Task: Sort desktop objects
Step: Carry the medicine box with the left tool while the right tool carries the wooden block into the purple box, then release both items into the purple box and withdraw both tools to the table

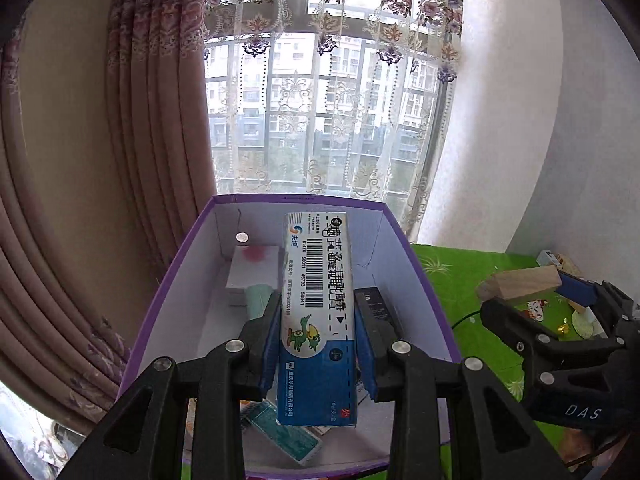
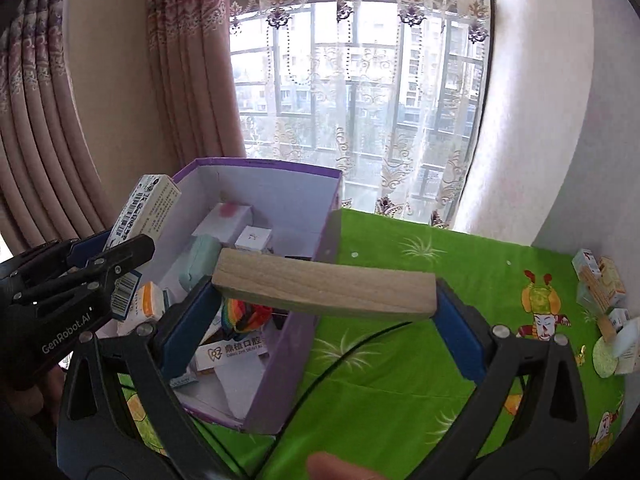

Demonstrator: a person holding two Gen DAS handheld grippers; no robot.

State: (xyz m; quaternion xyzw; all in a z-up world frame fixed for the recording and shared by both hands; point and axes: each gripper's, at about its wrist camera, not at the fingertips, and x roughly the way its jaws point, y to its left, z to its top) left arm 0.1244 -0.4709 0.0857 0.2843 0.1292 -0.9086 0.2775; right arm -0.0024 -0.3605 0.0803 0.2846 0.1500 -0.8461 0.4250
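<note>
Green tablecloth (image 2: pixel 420 360) — purple box (image 2: pixel 288 360), small cartons (image 2: pixel 600 288)

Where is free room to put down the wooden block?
The green cloth is bare between the purple box and the small boxes by the wall, apart from a black cable. The purple box is crowded. The right claw holds the wooden block.
</note>
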